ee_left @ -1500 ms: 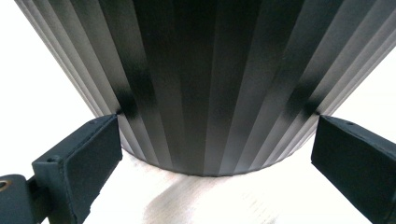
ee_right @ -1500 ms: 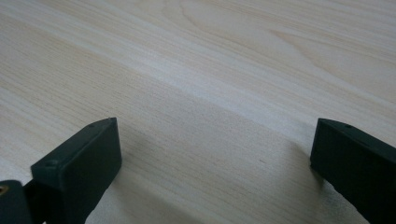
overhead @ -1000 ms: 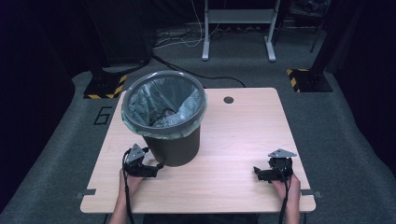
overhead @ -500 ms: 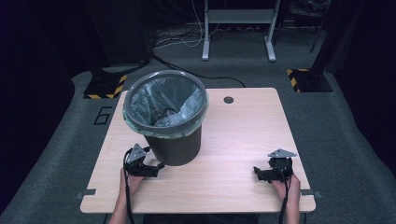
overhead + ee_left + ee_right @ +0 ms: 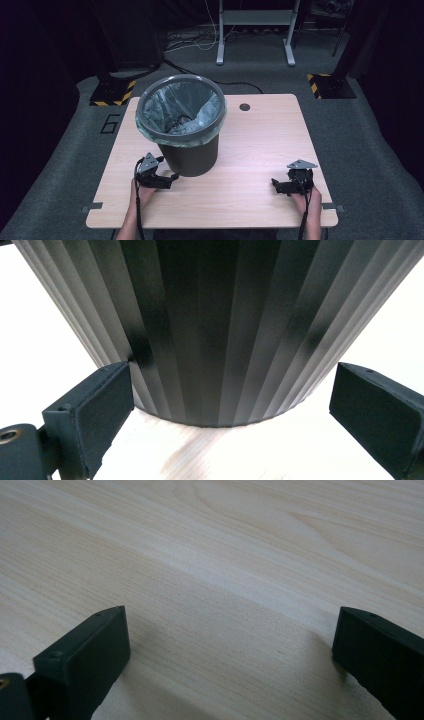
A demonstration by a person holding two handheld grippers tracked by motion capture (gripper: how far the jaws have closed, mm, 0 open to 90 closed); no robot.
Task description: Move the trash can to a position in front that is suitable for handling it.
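Up close, the left gripper (image 5: 230, 405) gapes at the bin's ribbed wall (image 5: 220, 325); the right gripper (image 5: 230, 650) gapes over bare table (image 5: 225, 545).

Right gripper (image 5: 230, 645) low over pale wooden table (image 5: 240, 545); black jaws wide apart, nothing between

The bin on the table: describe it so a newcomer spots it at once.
On the pale wooden table, look to the far left part. There stands a dark ribbed waste bin, just ahead of the left gripper. It is lined with a grey-green bag folded over its rim.
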